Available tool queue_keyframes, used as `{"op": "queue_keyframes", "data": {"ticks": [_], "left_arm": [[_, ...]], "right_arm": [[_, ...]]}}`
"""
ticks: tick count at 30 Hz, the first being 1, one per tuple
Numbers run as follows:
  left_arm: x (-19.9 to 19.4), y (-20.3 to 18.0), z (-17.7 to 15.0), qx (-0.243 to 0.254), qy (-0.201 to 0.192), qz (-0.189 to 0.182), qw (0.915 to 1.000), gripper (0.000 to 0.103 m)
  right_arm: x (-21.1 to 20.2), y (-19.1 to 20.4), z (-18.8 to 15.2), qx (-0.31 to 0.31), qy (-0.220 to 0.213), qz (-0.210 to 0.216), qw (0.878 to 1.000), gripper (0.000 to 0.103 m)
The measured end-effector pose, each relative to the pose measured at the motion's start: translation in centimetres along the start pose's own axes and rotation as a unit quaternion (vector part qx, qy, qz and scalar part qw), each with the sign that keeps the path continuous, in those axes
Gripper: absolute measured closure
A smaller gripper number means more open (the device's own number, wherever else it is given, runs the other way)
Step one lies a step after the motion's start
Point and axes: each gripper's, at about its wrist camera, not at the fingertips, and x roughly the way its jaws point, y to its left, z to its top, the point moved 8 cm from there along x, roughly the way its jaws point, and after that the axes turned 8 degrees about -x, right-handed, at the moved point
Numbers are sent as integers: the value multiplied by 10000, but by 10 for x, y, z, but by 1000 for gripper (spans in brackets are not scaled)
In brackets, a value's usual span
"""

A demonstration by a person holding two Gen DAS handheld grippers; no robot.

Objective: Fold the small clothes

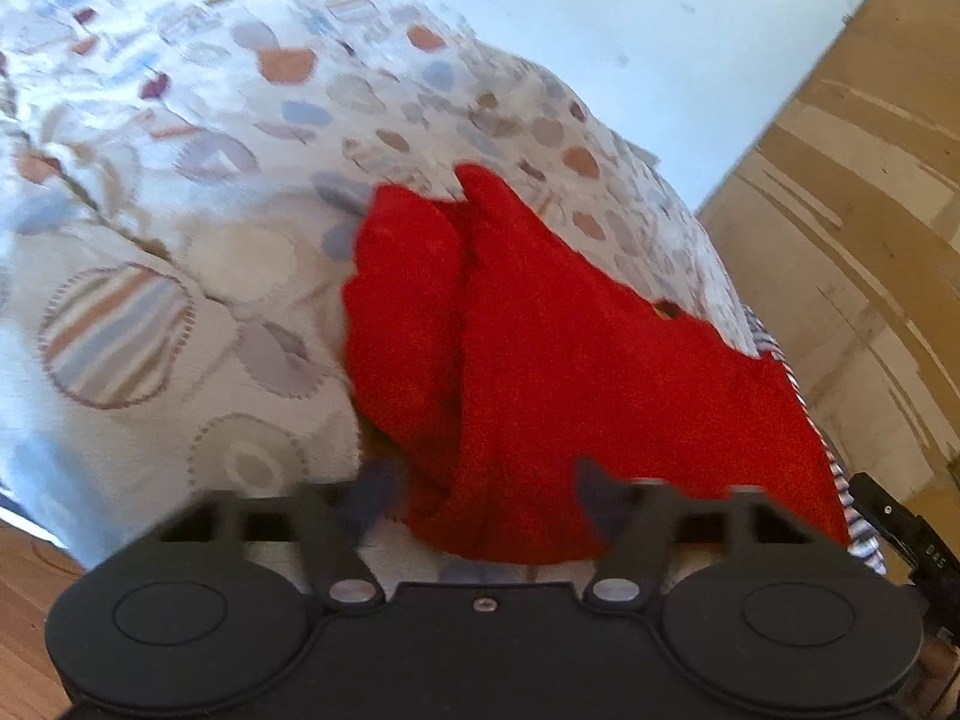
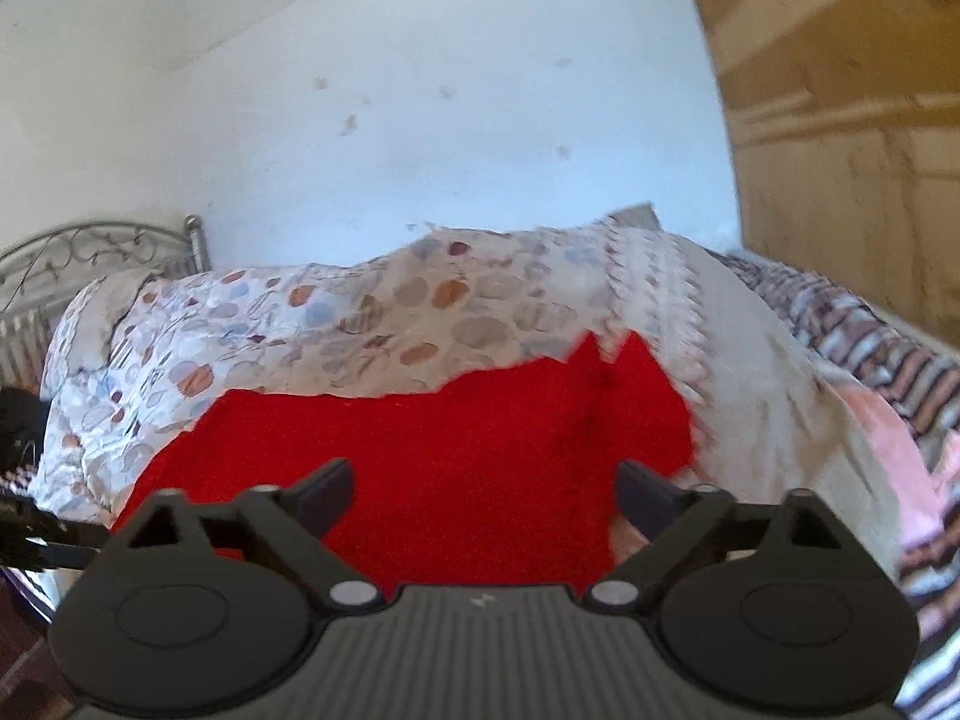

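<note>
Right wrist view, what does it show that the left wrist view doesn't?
Only the right wrist view shows the metal headboard and the open right gripper. Only the left wrist view shows wood floor and the open left gripper. Both show the red garment lying on the patterned bedspread, the white wall and the wooden wardrobe.

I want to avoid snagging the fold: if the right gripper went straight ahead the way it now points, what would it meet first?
Most likely the red garment. It lies on the patterned bedspread right ahead of the open right gripper, filling the gap between its fingers. Depth is hard to judge through the fisheye.
</note>
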Motion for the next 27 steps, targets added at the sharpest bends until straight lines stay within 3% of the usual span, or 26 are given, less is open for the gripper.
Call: {"op": "queue_keyframes", "data": {"ticks": [2,4,9,13,17,20,27], "left_arm": [[-7,2,1,-64,-229,204,9995,1],[-12,5,0,-182,-391,418,9982,1],[-13,18,-10,-680,-339,638,9951,1],[-14,26,-20,-955,-268,629,9931,1],[-7,36,-33,-1300,-105,667,9892,1],[-3,37,-42,-1404,-3,660,9879,1],[-5,24,-50,-1288,25,469,9906,1]], "right_arm": [[12,15,7,-101,9,79,9999,0],[27,31,13,-284,52,106,9995,0],[58,62,9,-719,217,-3,9972,0],[64,76,-26,-1246,428,-183,9911,0],[47,82,-56,-1418,-141,-533,9884,0],[44,89,-58,-1722,-163,-724,9823,0],[43,83,-59,-1572,-175,-567,9858,0]]}}
